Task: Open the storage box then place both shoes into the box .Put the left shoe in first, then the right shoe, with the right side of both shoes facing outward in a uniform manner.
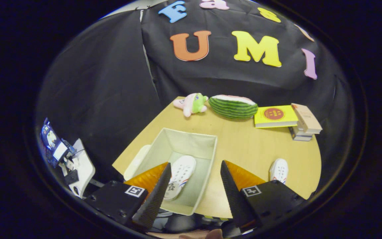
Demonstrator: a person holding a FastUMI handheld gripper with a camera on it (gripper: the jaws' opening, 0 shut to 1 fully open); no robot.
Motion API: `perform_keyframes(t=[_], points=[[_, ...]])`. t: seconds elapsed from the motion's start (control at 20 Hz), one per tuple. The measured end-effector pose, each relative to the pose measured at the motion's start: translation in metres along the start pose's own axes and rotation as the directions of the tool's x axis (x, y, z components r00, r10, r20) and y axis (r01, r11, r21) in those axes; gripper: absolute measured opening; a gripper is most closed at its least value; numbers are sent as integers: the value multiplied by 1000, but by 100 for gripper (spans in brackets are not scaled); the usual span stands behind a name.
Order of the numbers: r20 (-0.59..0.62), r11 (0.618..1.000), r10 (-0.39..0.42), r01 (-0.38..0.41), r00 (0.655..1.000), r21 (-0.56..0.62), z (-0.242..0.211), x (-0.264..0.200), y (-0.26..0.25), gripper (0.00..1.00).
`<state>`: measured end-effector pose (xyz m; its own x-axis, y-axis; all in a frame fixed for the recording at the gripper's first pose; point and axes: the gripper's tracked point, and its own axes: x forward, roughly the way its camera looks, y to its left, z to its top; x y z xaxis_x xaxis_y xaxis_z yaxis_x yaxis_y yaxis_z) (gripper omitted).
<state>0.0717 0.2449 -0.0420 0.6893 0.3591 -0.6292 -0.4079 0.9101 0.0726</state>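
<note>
The storage box (pixel 191 146) stands open on the counter (pixel 244 142), its lid (pixel 137 161) leaning against its far-left side. One white shoe (pixel 180 176) lies inside on the box floor, just ahead of the left finger. The other shoe (pixel 279 170) rests on the bare counter, beyond the right finger and well apart from the box. The claw (pixel 196 172) hangs above the box's near edge, released, fingers spread wide with nothing between them. At the counter's back sit a plush toy (pixel 191 103), a watermelon (pixel 233 106), and a stack of books (pixel 288 120).
</note>
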Motion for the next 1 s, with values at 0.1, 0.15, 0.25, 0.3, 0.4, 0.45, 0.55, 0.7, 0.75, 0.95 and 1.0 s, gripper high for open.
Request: perform_keyframes(t=[0.1, 0.15, 0.25, 0.3, 0.4, 0.45, 0.55, 0.7, 0.75, 0.95, 1.0], points=[[16, 998, -60, 60, 998, 11, -2, -12, -35, 92], [16, 996, -86, 85, 996, 22, -5, -18, -54, 91], [9, 990, -137, 136, 991, 42, -12, -28, -90, 91], [2, 985, -165, 165, 986, 53, -17, -33, -109, 91], [-7, 974, -216, 216, 976, 73, -26, -41, -143, 92], [-14, 968, -240, 241, 971, 77, -30, -44, -158, 91], [-45, 957, -280, 282, 959, 70, -42, -45, -184, 91], [-119, 952, -292, 301, 949, 61, -59, -37, -207, 94], [-146, 953, -285, 296, 947, 65, -66, -31, -212, 94], [-270, 957, -259, 285, 927, 60, -104, -1, -233, 95], [-300, 956, -257, 288, 919, 64, -112, 5, -240, 95]])
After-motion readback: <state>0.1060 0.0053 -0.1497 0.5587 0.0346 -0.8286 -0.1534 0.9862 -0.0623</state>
